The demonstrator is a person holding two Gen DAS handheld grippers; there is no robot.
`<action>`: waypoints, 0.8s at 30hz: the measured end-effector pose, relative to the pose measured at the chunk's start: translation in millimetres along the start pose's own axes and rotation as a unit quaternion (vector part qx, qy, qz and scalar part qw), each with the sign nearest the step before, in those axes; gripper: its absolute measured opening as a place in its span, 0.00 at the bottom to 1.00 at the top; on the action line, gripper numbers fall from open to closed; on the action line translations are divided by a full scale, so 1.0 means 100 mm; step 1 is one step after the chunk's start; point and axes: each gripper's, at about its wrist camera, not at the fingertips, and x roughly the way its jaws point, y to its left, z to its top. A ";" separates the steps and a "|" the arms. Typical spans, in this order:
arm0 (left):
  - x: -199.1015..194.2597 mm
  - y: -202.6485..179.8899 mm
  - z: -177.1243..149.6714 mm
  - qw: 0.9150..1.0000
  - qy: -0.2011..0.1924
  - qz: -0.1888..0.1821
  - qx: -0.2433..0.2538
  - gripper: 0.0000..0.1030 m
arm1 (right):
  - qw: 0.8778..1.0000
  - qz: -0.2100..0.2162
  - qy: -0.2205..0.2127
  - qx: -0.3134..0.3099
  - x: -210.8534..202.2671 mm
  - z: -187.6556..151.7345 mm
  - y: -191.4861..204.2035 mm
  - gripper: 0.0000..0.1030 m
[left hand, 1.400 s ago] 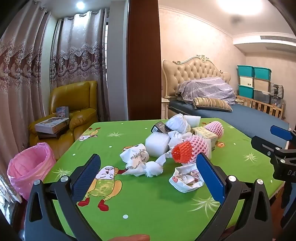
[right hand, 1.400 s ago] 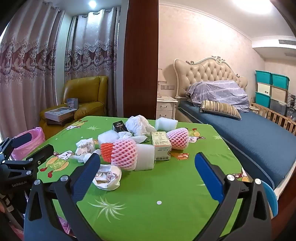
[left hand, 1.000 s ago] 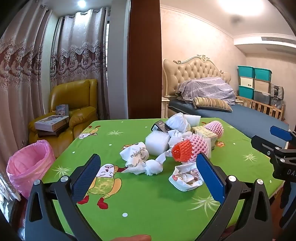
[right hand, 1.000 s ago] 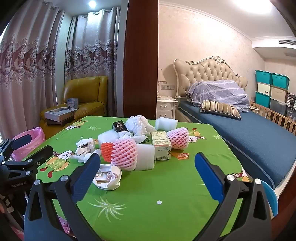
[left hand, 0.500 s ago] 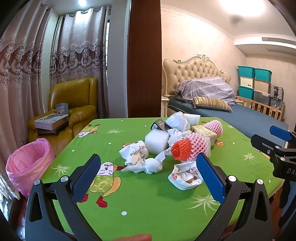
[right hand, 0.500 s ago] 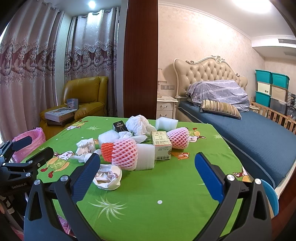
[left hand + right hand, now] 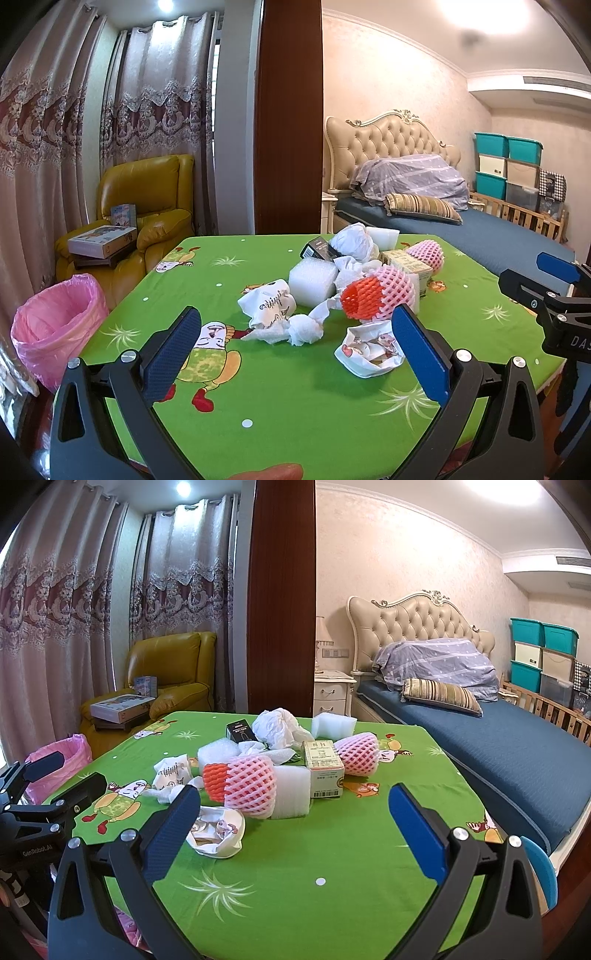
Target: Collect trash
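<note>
At frame centre, the trash pile (image 7: 343,295) lay untouched on the green surface (image 7: 295,387); both grippers, left gripper (image 7: 295,354) and right gripper (image 7: 291,830), had barely shifted, fingers spread, collection not begun.

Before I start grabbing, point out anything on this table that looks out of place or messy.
A heap of litter sits mid-table: crumpled tissue, a torn wrapper, foam fruit nets, foam blocks and small boxes. Nothing has reached the pink-lined bin beside the table.

Two foam nets (image 7: 249,786), two cartons (image 7: 323,768), one bin (image 7: 55,325).
</note>
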 end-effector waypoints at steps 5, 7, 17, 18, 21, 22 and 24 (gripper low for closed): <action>0.00 0.00 0.01 1.000 0.001 -0.001 -0.001 0.94 | 1.000 0.001 0.001 0.000 0.00 0.00 -0.01 0.96; 0.00 0.00 0.01 1.000 0.001 -0.001 -0.001 0.94 | 1.000 0.000 0.000 0.001 0.00 0.00 -0.01 0.96; 0.00 0.00 0.01 1.000 0.000 -0.001 -0.002 0.94 | 1.000 0.001 0.001 0.002 0.01 -0.04 0.02 0.96; 0.00 0.00 0.01 1.000 0.001 -0.001 -0.002 0.94 | 1.000 0.001 0.001 0.002 0.01 -0.04 0.02 0.96; 0.00 0.00 0.01 1.000 0.001 -0.001 -0.002 0.94 | 1.000 0.001 0.002 0.003 0.01 -0.04 0.01 0.96; 0.00 0.00 0.01 1.000 0.001 -0.001 -0.002 0.94 | 1.000 0.001 0.002 0.002 0.01 -0.04 0.01 0.96; 0.00 0.00 0.01 1.000 0.002 -0.001 -0.003 0.94 | 1.000 0.001 0.002 0.002 0.01 -0.04 0.02 0.96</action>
